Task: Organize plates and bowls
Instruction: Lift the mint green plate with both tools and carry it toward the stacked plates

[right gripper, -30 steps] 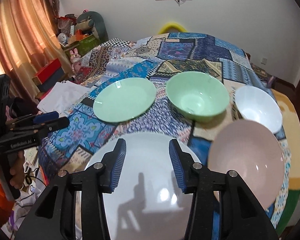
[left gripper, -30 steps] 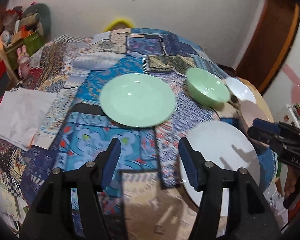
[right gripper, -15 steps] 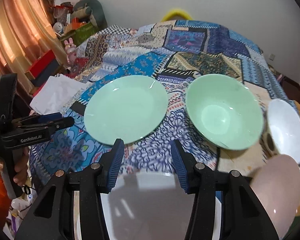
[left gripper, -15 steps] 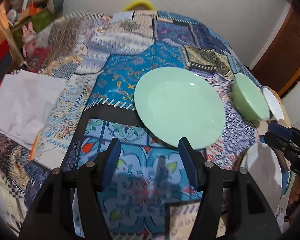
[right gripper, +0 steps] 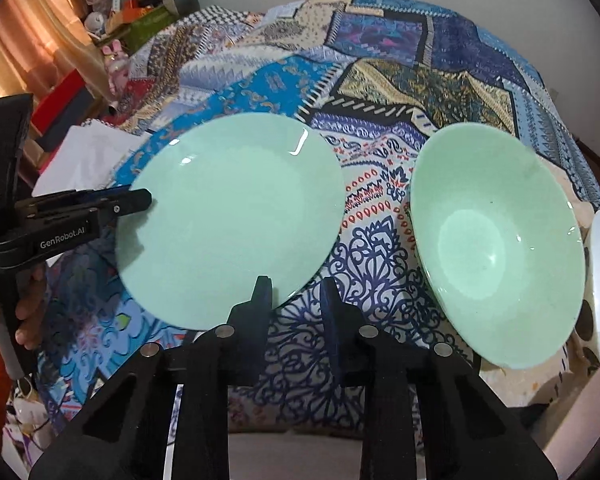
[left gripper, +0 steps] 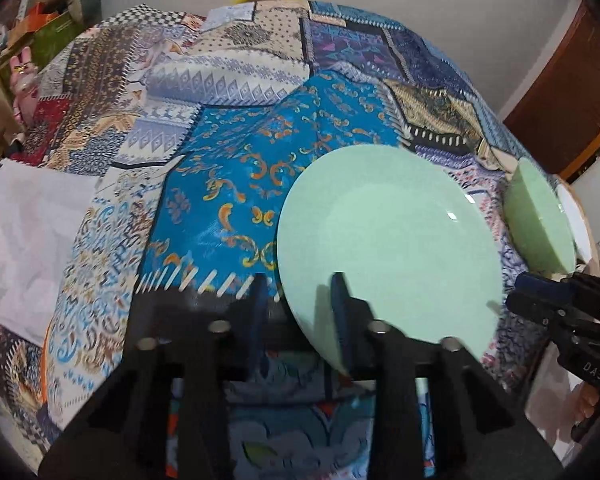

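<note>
Green plate beside green bowl, seemingly apart

Even indoor light, fairly bright. Small white glints sit on the green plate and bowl. Orange light glows through the curtain at left. The left tool throws a soft shadow on the plate. Both views bulge, with dark vignetted corners. Near tool fingers look slightly blurred.

Plate left of bowl, both on patchwork cloth.
</note>
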